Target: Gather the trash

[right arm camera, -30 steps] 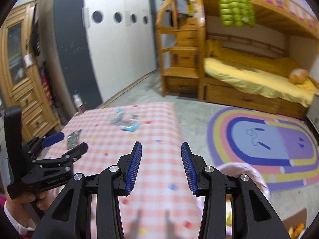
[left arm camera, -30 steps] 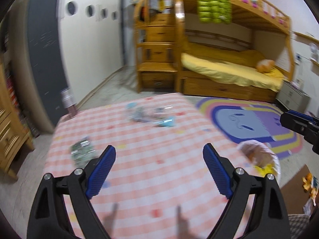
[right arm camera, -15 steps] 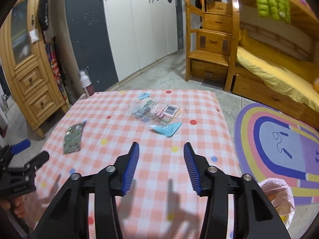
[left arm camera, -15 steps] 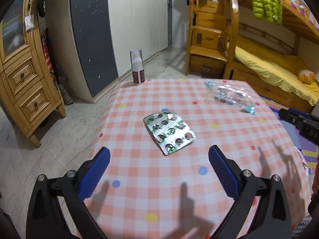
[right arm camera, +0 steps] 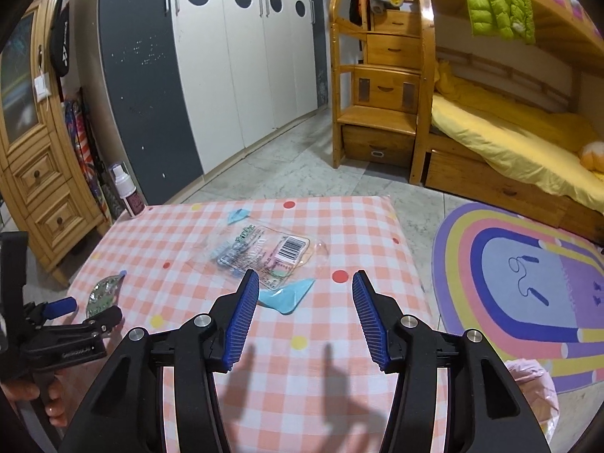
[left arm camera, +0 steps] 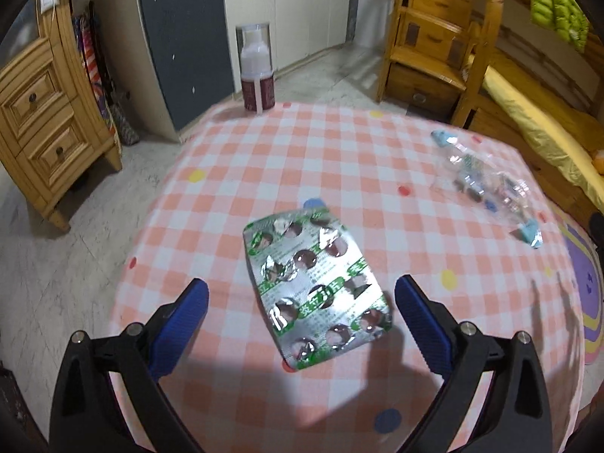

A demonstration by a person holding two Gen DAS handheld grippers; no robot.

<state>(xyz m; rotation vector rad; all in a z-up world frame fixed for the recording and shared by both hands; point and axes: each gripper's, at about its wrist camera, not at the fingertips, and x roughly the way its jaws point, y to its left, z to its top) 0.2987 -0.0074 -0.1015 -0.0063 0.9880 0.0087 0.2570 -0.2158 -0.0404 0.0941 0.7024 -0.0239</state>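
Item one: a blister pack (left arm camera: 318, 287), silver foil with green print, most pockets burst open and torn, lying flat on my surface (left arm camera: 339, 158), a table under a pink-and-white checked cloth with coloured dots. It sits between the blue pads of my left gripper (left arm camera: 302, 315), whose jaws stand spread wide and grasp nothing; I cannot tell whether they touch the cloth. Item two: a clear plastic wrapper (right arm camera: 264, 255), crumpled, with a barcode label and printed panel, and a light blue torn flap (right arm camera: 287, 296) at its near corner, just ahead of my right gripper (right arm camera: 305, 315), jaws parted and empty. The left wrist view alone gives the pack's foil detail; in the right wrist view the same pack is a small glinting oval at the surface's left edge, partly behind my left tool held in my hand (right arm camera: 34, 400). The right wrist view alone shows the wrapper's label, the rainbow rug (right arm camera: 528, 283) on the floor, and a pink plastic bag (right arm camera: 536, 385) beside the surface. Both views show a spray bottle (left arm camera: 256, 68) standing upright at the far corner.
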